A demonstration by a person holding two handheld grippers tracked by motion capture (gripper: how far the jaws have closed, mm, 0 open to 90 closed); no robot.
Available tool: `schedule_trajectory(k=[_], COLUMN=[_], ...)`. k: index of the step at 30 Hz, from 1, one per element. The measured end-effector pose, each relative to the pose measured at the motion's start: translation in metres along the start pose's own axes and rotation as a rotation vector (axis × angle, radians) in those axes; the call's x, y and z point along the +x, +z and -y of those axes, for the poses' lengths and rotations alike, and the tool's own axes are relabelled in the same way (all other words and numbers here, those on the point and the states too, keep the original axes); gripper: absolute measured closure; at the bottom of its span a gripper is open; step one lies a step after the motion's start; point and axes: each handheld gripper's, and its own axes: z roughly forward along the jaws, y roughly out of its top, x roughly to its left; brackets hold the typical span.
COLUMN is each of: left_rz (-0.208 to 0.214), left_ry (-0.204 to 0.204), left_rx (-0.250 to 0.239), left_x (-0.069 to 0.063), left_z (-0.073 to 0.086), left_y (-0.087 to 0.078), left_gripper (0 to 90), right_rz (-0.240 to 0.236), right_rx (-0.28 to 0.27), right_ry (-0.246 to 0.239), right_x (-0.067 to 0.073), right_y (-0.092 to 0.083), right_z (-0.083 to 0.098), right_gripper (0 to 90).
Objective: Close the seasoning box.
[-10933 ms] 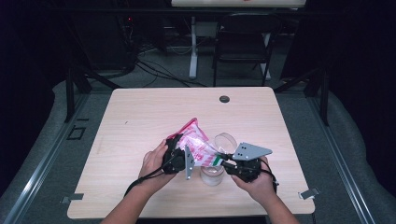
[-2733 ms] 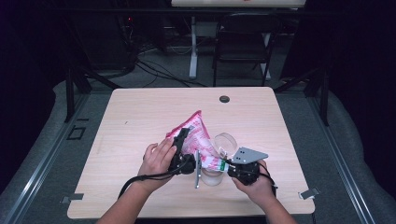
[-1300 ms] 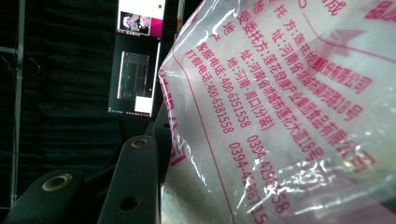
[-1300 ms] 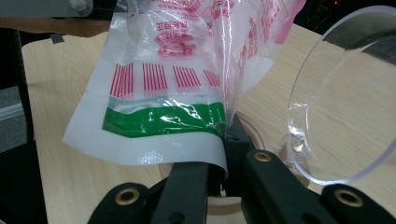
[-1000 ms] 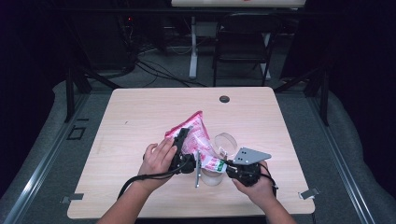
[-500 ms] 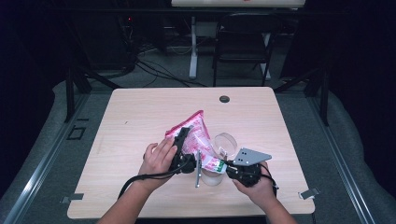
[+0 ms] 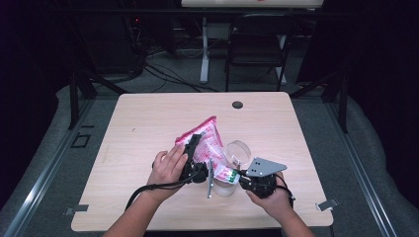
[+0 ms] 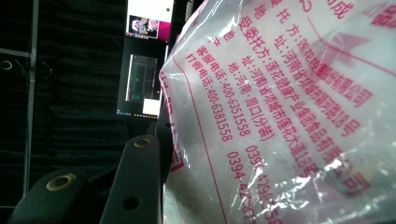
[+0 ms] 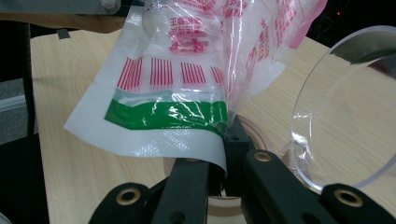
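A person holds a pink-and-white printed plastic bag (image 7: 210, 143) tilted above the wooden surface (image 7: 143, 123), near its front edge. The left gripper (image 7: 195, 143) grips the bag's upper body, its jaws part-way apart with the bag's bulk between them (in the left gripper view the bag (image 8: 289, 112) presses against the one jaw in sight). The right gripper (image 7: 237, 178) has its jaws pressed together, pinching the bag's lower corner by the green stripe (image 9: 163, 114). Just beside the right gripper a clear plastic lid (image 9: 345, 116) stands tilted up over a clear round container (image 7: 225, 186) resting on the surface. A small black disc (image 7: 237, 104) lies well apart, near the far edge.
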Motion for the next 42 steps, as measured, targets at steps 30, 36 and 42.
schedule_trajectory(k=[30, 36, 42], left_rz=[-0.002, -0.003, -0.008], left_ry=[-0.018, -0.012, -0.006], left_rx=[-0.006, -0.009, -0.014], left_x=[0.0018, 0.0016, 0.0028], left_z=[-0.0019, -0.0021, -0.0027], left_y=[-0.001, -0.001, -0.001], left_gripper=[64.0, 64.2, 64.2], right_rz=[0.049, 0.056, 0.057], right_rx=[0.028, 0.031, 0.033], right_ry=[-0.022, -0.025, -0.024], right_x=[-0.0004, -0.0012, -0.0019], right_y=[0.004, 0.0043, 0.0049], right_z=[0.003, 0.0036, 0.0038], right_gripper=[90.0, 90.0, 90.0])
